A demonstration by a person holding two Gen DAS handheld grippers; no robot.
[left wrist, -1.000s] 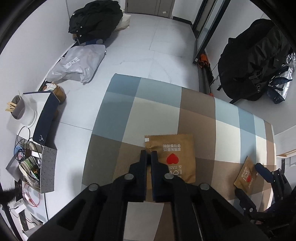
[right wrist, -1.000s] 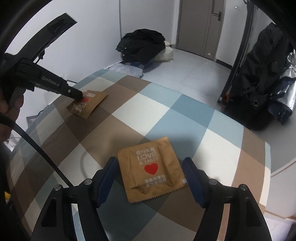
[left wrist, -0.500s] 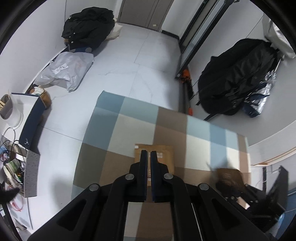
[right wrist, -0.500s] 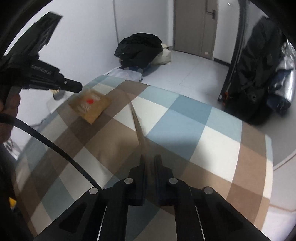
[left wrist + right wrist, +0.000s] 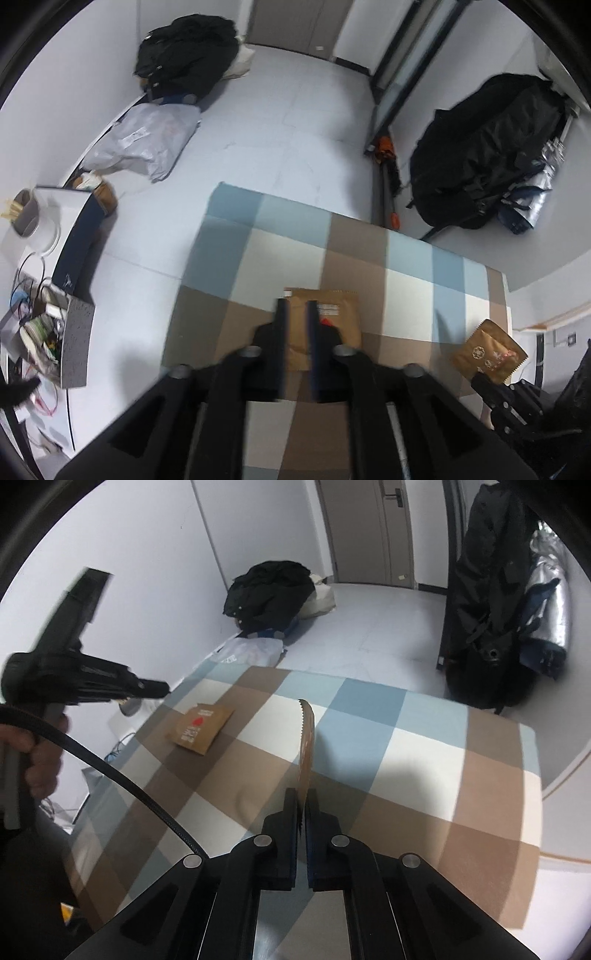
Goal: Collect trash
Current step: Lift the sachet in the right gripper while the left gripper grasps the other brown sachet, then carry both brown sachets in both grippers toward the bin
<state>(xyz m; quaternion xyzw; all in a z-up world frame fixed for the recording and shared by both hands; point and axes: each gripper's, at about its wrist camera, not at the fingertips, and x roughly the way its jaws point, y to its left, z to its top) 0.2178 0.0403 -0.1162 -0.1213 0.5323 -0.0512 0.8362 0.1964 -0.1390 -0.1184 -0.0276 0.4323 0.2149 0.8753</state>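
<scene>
My right tongs (image 5: 301,814) are now clamped on one brown snack packet (image 5: 306,746), which has come up off the checked counter (image 5: 424,746) and stands edge-on in front of that camera, its serrated edge pointing to 12 o'clock. A second ago the tongs were spread wide around it as it lay flat. So the first piece of trash is in hand.

My left tongs (image 5: 295,325) have done the opposite. They were pinched together over the second packet (image 5: 334,321); now a narrow gap shows between them, and the right camera shows them hovering well above that packet, which lies flat at 10 o'clock on the counter, apart from them. I judge that grab has failed or been given up, so this packet is left to collect.

Seen from the left wrist, the lifted packet hangs at 4 o'clock. No bin is in view.
</scene>
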